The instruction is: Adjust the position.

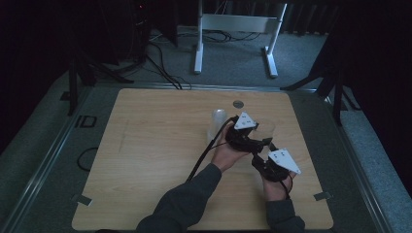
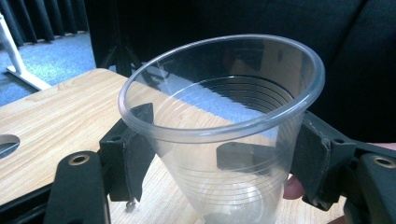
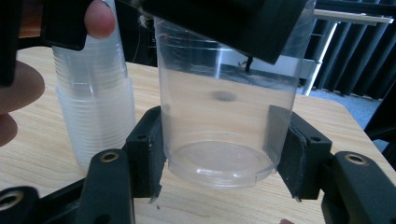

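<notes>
I'm gripping the clear cup with both tools. Left tool is clamping it just under the rim, pads pressing at 9 and 3 o'clock. Right tool is clenching the same cup near its base, which is sitting just above the bench. A stack of cups is standing just beside it at 9 o'clock. From above, both tools are sitting right of bench centre.

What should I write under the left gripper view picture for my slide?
A hand-held gripper squeezes a clear plastic cup just below its rim, above a wooden table.
</notes>
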Tool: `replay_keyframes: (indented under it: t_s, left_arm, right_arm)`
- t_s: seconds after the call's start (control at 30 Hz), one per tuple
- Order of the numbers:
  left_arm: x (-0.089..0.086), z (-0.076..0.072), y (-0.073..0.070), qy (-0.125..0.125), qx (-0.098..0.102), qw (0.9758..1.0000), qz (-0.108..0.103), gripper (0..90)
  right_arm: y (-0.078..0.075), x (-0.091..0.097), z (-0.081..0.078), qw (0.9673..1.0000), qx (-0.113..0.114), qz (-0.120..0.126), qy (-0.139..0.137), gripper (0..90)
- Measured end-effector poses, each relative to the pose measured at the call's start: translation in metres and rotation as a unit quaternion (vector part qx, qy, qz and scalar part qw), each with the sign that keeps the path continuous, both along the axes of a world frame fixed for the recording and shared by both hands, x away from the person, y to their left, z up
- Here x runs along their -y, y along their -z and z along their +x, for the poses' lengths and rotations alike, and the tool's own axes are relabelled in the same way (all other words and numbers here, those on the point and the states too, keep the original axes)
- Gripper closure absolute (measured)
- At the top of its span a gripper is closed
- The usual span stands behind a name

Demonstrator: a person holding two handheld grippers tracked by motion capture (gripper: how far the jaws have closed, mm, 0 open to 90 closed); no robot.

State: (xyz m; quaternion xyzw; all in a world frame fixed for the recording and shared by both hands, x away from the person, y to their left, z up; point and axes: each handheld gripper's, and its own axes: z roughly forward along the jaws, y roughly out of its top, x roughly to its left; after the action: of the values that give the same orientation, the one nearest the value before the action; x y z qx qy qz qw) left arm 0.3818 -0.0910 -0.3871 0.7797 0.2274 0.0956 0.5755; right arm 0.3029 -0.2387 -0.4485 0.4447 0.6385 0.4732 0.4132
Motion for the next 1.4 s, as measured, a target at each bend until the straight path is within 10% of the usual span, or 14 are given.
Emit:
replay_keyframes:
  t_s: [0.37, 1.4]
  left_arm:
    - [-0.0023, 0.005, 0.0007, 0.007, -0.042, 0.9984, -0.038, 22.6]
    - [-0.0036, 0.0032, -0.0023, 0.003, -0.042, 0.9968, -0.067, 26.1]
  right_arm:
    - [-0.0004, 0.0017, -0.0008, 0.9999, 0.005, 0.01, 0.006, 41.5]
    - [0.0028, -0.0011, -0.0017, 0.9999, 0.007, 0.012, -0.005, 41.5]
